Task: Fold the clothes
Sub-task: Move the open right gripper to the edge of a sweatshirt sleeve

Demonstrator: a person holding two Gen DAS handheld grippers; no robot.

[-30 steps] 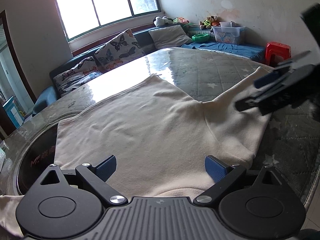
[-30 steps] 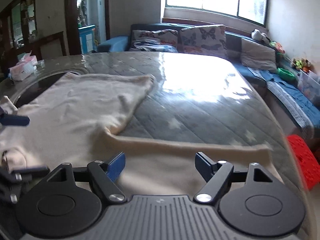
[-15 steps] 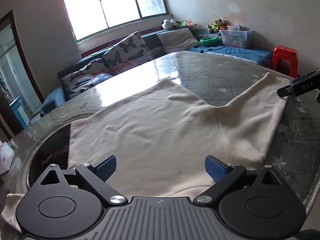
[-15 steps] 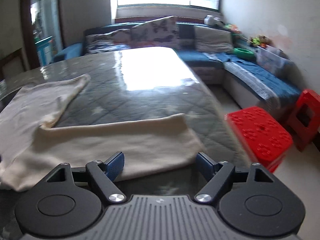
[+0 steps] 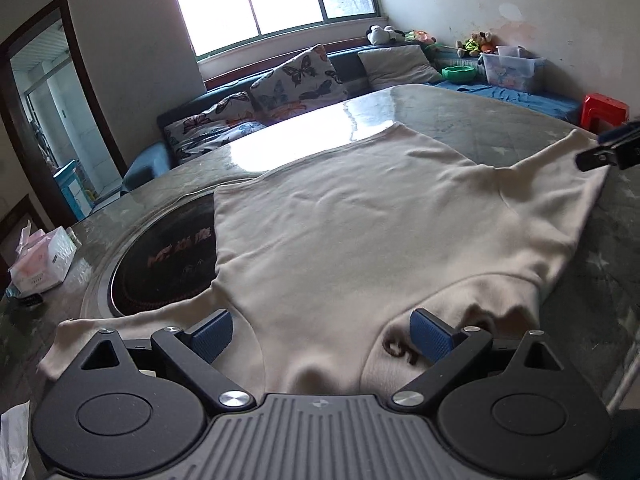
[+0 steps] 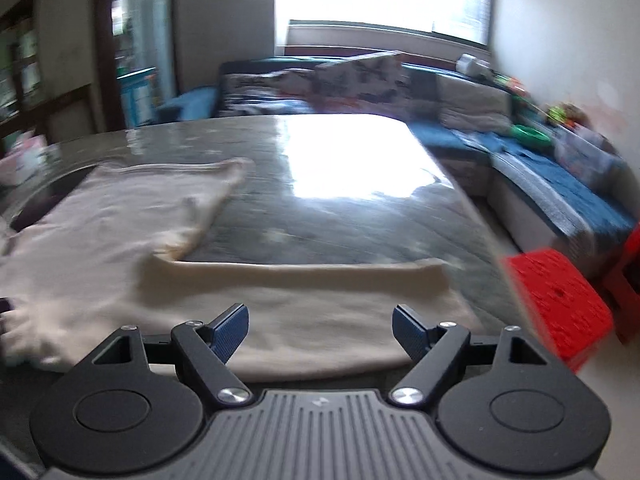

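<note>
Cream knit fabric, a long-sleeved top (image 5: 360, 240), is spread flat on the glossy grey quilted counter (image 6: 340, 200), with its collar (image 5: 460, 320) right under the left tool (image 5: 322, 338) and its hem (image 5: 312, 156) far off toward the window. So the long axis is run from the near edge out to the far side, and the sleeves are stretched sideways, one over the dark round inset (image 5: 160, 264) in the counter.

Both tools are seen wide open with nothing gripped: the left hangs over the collar, the right tool (image 6: 320, 330) over the right sleeve (image 6: 320, 304), near the counter's edge.

What could go wrong: the counter looks slick, so the whole top could be dragged instead of folded if only one layer is pinched. The right sleeve's cuff (image 6: 436, 276) lies near the edge and could be pulled off toward the red plastic stool (image 6: 556, 304). The right view is blurred, so a grab could easily be misjudged.
</note>
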